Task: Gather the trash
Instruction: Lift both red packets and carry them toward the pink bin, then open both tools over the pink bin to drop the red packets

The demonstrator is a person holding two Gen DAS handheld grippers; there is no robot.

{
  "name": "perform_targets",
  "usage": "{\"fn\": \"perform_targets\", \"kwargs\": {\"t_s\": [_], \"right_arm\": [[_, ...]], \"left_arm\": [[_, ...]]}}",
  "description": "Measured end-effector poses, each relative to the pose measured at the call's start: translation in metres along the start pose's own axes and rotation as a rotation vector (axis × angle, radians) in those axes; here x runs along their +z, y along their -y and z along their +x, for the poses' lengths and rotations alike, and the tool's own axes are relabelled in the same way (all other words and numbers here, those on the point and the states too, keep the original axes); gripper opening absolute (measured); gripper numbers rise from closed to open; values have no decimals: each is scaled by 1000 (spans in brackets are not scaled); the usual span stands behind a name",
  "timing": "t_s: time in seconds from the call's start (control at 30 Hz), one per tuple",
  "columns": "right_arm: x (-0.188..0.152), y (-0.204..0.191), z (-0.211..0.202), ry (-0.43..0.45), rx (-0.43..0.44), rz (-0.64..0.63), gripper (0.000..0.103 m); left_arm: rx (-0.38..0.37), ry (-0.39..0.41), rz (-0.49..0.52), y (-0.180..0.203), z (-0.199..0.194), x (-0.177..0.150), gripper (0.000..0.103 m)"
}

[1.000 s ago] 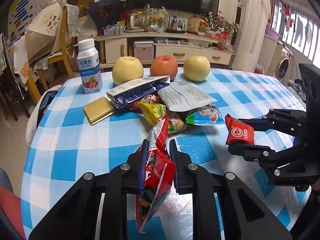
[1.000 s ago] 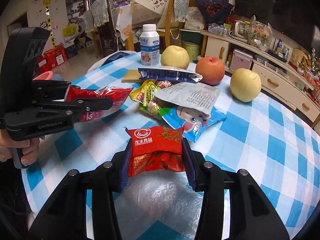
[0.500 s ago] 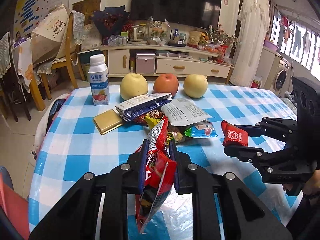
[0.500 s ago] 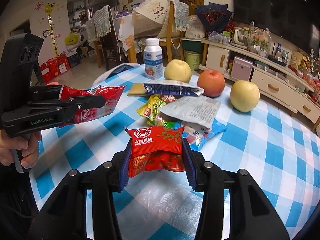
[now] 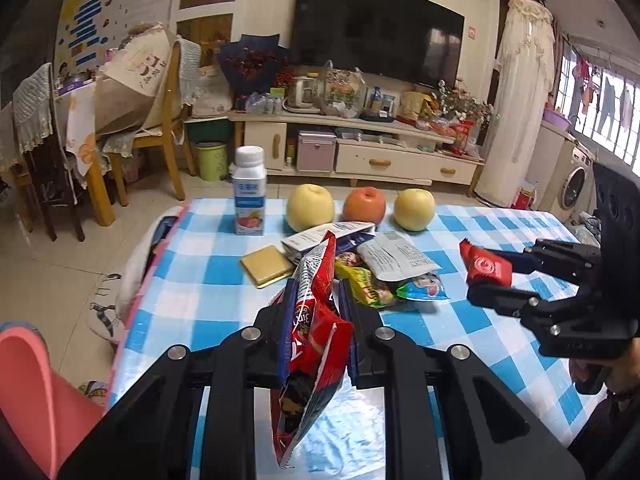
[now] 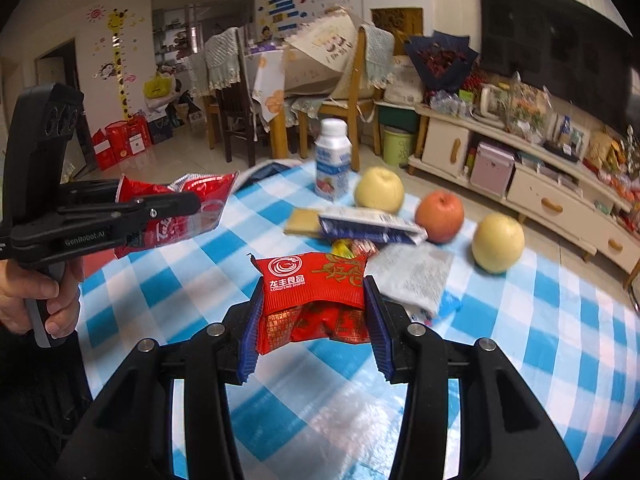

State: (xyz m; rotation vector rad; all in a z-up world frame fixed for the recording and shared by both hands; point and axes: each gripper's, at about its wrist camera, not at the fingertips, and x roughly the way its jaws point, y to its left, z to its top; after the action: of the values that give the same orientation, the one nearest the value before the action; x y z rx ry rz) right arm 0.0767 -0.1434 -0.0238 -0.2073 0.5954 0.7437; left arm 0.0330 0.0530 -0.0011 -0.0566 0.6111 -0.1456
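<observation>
My left gripper (image 5: 318, 322) is shut on a crumpled red snack bag (image 5: 316, 340) and holds it above the checked table (image 5: 200, 276). In the right wrist view the same left gripper (image 6: 188, 206) and red snack bag (image 6: 188, 204) appear at the left, held by a hand. My right gripper (image 6: 314, 318) is shut on a small red food wrapper (image 6: 312, 292) with white print, lifted off the table. From the left wrist view that right gripper (image 5: 472, 280) and red wrapper (image 5: 486, 266) show at the right. A heap of wrappers (image 5: 380, 264) lies mid-table.
A milk bottle (image 5: 249, 196), two yellow apples (image 5: 310, 207) and a red apple (image 5: 364, 205) stand at the far edge. A gold flat packet (image 5: 266, 266) lies beside the heap. A pink bin rim (image 5: 36, 392) shows low left. Chairs and a TV cabinet stand beyond.
Both grippers have risen with their wrappers still held, so the table and heap look lower and farther away. The grips have not changed.
</observation>
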Motion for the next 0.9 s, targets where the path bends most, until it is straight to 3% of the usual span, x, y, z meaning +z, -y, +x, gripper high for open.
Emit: {"fn": "perform_targets", "kwargs": {"t_s": [0.4, 0.9], "right_arm": [[71, -89, 9, 53, 100, -119, 47], [152, -253, 60, 83, 323, -254, 47]], "left_arm": [[144, 70, -62, -85, -89, 1, 22], [363, 126, -166, -210, -191, -13, 22]]}}
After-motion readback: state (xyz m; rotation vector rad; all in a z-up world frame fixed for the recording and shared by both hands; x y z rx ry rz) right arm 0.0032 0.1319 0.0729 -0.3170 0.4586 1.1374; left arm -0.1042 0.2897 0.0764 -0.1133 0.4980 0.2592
